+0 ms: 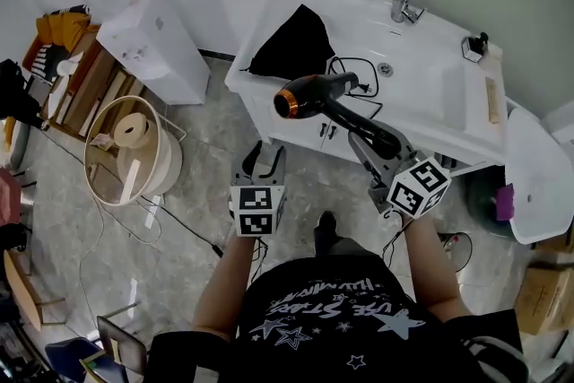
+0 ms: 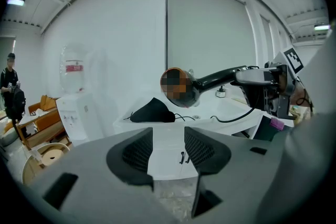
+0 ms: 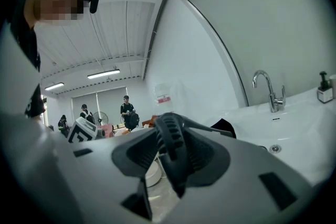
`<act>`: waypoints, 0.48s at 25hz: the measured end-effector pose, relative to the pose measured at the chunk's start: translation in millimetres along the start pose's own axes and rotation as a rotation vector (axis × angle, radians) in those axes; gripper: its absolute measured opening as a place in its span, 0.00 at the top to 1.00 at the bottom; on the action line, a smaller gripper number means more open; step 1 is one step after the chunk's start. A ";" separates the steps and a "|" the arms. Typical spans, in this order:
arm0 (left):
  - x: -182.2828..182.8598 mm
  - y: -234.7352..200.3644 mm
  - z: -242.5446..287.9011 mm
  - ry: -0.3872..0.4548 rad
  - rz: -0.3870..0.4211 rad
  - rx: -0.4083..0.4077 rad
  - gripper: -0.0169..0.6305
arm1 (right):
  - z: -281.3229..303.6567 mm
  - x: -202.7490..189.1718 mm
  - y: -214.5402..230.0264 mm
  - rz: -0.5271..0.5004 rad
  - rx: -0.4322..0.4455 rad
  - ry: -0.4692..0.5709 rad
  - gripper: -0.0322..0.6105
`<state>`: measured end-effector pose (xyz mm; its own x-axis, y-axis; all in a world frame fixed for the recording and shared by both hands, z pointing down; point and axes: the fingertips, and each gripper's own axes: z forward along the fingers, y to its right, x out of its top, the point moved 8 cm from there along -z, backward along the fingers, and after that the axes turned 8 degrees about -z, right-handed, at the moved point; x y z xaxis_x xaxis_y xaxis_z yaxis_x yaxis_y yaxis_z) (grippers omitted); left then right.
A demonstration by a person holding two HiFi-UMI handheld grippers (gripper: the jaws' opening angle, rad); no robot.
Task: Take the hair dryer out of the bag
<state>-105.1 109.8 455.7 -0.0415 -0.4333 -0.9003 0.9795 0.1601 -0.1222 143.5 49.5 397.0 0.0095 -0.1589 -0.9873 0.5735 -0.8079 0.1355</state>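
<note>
Right gripper [image 1: 380, 142] is clamping the handle of the hair dryer [image 1: 321, 96]. In the right gripper view the ribbed black handle [image 3: 170, 147] is sitting between both pads, jaws narrow around it. The dryer is hanging in the air over the front edge of the worktop [image 1: 430, 103], clear of the bag [image 1: 294, 45], which is lying slumped at the worktop's back-left corner. So the dryer is looking out of the bag already.

Long axis: the barrel is running roughly along the front edge, orange-rimmed end pointing to the left side. The handle is slanting down and to the right into the right gripper.

Left gripper [image 1: 263, 159] is hovering off the front edge, below the worktop's left half. Its jaws are standing half apart with nothing between them, confirmed in the left gripper view [image 2: 168, 150]. From there the dryer [image 2: 210, 81] is lying up and to the right, and the bag [image 2: 152, 112] straight ahead, so the left is the nearer one to the bag.

The cord [image 1: 354, 72] is looping on the worktop beside the drain; can't tell where the plug end is.

Likely next: setting the dryer down, watching that the cord isn't dragging the bag.
</note>
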 end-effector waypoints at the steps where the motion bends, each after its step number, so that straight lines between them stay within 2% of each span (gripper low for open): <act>1: -2.1 -0.3 -5.3 0.000 0.002 -0.004 0.67 | -3.1 -1.1 -4.8 0.000 -0.007 0.002 0.72; 12: -9.1 -3.1 -30.0 0.012 0.010 -0.018 0.67 | -22.3 -4.5 -20.2 0.015 -0.066 0.041 0.72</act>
<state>-113.7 139.9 451.7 -0.0346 -0.4207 -0.9066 0.9762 0.1801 -0.1208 150.1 79.2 396.8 0.0511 -0.1459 -0.9880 0.6261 -0.7660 0.1455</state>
